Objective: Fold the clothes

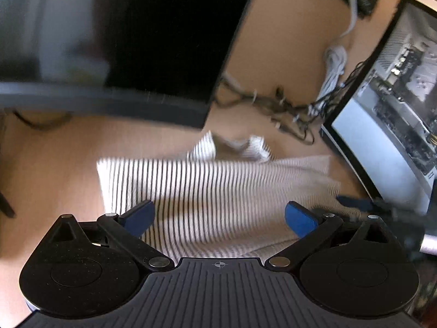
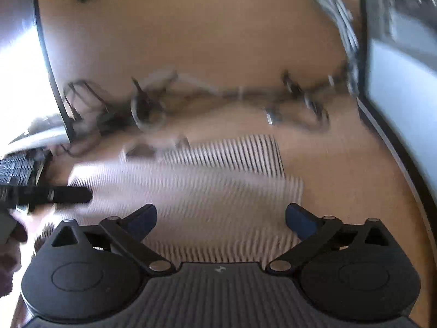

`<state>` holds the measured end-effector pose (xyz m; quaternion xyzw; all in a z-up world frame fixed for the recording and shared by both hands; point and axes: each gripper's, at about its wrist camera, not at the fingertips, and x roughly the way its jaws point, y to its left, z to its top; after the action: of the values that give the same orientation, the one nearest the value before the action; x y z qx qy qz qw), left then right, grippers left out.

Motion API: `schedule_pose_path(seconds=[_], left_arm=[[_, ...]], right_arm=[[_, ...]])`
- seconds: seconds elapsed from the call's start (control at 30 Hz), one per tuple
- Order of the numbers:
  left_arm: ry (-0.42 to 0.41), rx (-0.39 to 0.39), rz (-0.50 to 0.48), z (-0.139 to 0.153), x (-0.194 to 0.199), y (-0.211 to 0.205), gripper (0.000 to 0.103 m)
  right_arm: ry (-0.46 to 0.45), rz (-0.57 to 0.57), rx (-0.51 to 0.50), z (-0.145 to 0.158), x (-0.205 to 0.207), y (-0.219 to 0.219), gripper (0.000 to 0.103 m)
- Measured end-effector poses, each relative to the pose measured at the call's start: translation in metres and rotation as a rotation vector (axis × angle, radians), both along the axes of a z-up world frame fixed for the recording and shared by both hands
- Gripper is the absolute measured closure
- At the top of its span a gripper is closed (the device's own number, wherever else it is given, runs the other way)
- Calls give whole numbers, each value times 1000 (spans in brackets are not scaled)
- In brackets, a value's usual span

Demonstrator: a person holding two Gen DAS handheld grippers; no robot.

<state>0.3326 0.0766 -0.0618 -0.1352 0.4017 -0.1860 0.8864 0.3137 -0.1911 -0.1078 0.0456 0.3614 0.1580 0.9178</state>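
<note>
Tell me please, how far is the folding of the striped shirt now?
Done: the shirt lies on the desk already folded over, a layered edge showing nearer the right gripper. In hand: nothing; that gripper and the left gripper are open above the cloth. Left: probably another fold, though blur hides details.

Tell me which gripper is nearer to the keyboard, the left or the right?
Left. In the right wrist view the left gripper reaches in just beside the keyboard, at the striped garment's left edge. The right gripper hovers open over the garment's middle, farther away.
</note>
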Motion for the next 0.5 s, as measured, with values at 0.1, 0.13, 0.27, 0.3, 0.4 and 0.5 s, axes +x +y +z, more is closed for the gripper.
schedule_pose_path(seconds=[0.1,0.13,0.27,0.3,0.4,0.5], left_arm=[[19,-14,-32,-2,10,-1,0],[22,-18,-32,-2,11,-1,0],[29,-23,-15,4,10,1,0],[22,-18,-7,8,7,2,0],[-24,1,15,20,-9,9,0],[-29,-26,15,19,-26,17,0]], right_arm=[[-16,-20,-20,-7,-11,-3,0],[-7,-39,-10,-6,-12,-4,0],[-23,-77,-48,2,-17,-5,0],[-41,-84,-61,7,-20,-4,0],[-128,-88,-94,26,-26,0,0],[-204,-66,-95,43,-28,10,0]])
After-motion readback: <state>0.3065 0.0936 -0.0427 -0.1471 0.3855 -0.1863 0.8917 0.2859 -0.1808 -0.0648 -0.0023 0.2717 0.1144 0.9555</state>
